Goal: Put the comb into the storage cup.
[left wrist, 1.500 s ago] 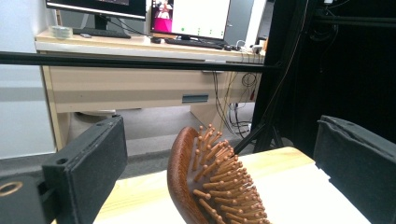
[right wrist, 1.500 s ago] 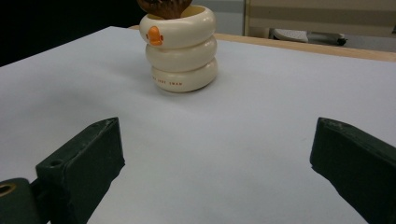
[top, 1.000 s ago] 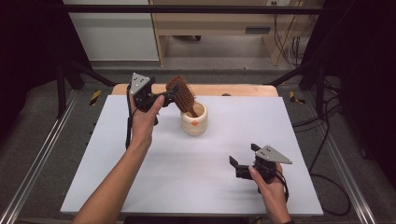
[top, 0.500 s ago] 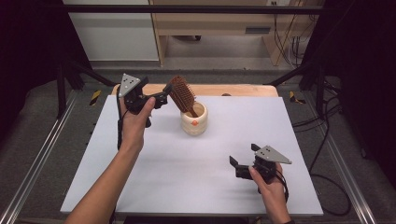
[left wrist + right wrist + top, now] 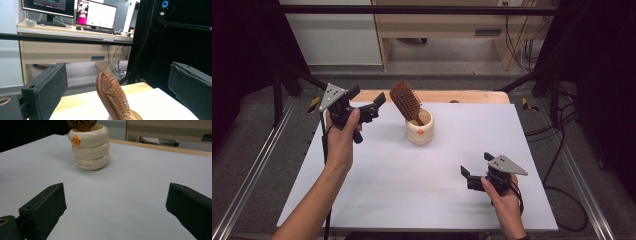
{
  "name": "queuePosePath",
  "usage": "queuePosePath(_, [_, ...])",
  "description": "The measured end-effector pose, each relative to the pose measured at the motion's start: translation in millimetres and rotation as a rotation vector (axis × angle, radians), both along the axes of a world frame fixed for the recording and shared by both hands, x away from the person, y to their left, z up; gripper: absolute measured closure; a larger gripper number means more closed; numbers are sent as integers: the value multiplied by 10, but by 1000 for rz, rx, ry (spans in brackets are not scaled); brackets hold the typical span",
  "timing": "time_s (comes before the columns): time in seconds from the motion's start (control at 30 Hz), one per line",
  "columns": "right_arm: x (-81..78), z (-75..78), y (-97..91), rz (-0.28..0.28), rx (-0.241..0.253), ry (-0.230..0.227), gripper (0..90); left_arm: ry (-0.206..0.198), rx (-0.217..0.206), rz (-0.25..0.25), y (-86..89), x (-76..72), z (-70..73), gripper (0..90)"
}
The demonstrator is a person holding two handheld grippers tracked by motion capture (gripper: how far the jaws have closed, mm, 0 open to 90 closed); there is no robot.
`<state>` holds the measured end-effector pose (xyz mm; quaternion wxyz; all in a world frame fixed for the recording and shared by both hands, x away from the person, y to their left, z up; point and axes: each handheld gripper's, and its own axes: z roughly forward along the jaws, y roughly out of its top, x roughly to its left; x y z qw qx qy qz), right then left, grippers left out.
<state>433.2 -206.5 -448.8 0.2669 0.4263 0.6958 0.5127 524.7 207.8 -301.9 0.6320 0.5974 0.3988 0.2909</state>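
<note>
White table (image 5: 412, 190), wooden desk (image 5: 62, 47) with two monitors (image 5: 96, 15) behind, black frame bars (image 5: 75, 41).

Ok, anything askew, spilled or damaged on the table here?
Nothing stands out. The wooden hairbrush leans handle-down in the cream holder, which stands upright on the white table. No spill or damage shows.

The cup (image 5: 420, 129) stands on the surface (image 5: 412, 190) at upper centre of the high view. The hairbrush (image 5: 406, 101) stands in it, leaning left. The left hand-held gripper (image 5: 374, 106) is left of the hairbrush; the right hand-held gripper (image 5: 467, 176) sits lower right, well apart.
</note>
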Motion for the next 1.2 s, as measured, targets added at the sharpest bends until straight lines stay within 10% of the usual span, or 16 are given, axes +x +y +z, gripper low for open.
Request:
queuePosePath(0.8, [-26,54,-188,-40,25,-52,48,-44,24,0,438,-410,147,30])
queuePosePath(1.2, [-45,57,-278,7,4,-55,39,-69,36,9,651,-590,-27,28])
